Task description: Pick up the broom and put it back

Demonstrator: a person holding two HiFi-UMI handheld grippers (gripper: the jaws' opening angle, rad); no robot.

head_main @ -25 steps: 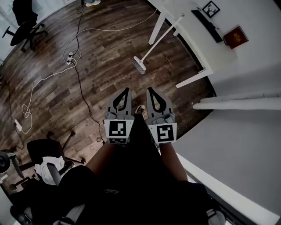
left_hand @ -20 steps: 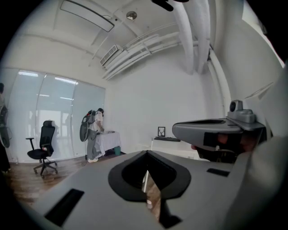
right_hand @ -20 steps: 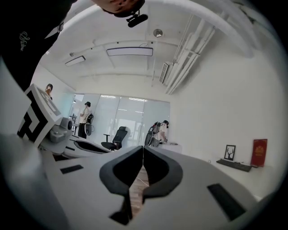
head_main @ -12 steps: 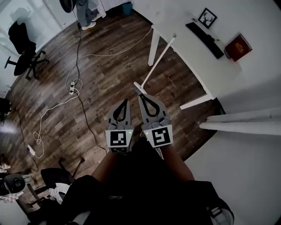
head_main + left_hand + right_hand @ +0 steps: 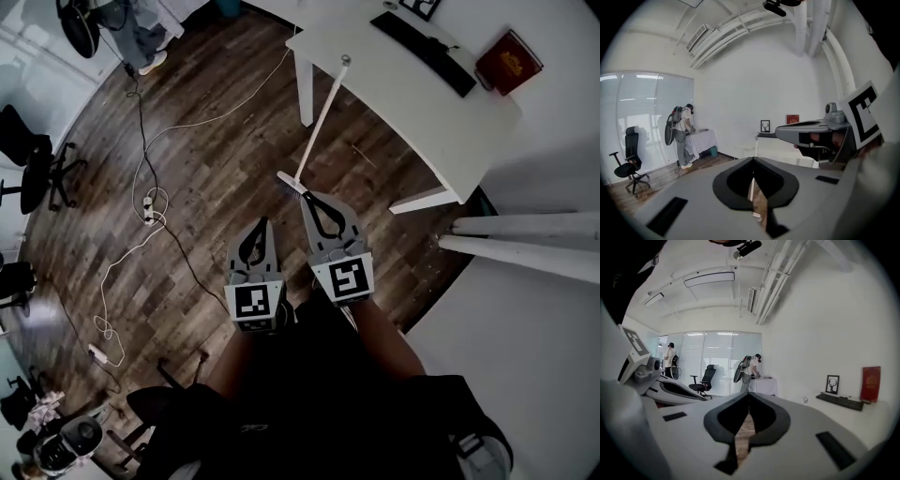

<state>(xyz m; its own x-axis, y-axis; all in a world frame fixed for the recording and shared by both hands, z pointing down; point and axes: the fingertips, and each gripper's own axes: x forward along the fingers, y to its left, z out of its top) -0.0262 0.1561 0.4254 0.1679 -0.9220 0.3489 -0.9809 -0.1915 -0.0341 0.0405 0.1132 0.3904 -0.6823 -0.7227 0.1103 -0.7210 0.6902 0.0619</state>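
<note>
The broom (image 5: 319, 122) has a white handle that leans against the edge of the white table (image 5: 412, 94), with its brush head (image 5: 289, 181) on the wood floor. My right gripper (image 5: 307, 195) is shut and empty, its tip just short of the brush head. My left gripper (image 5: 262, 223) is beside it, a little further back, also shut with nothing in it. In the left gripper view the broom handle (image 5: 751, 189) shows through the hollow between the closed jaws (image 5: 751, 160). The right gripper (image 5: 749, 393) shows only floor through its hollow.
A black keyboard (image 5: 422, 47) and a red book (image 5: 509, 62) lie on the table. White and black cables (image 5: 150, 202) trail over the floor at the left, near office chairs (image 5: 37, 159). White pipes (image 5: 525, 239) run along the right. A person (image 5: 684, 136) stands far off.
Both grippers have come forward across the floor towards the broom. The right tip, well short of the brush head a second ago, now sits right by it.
</note>
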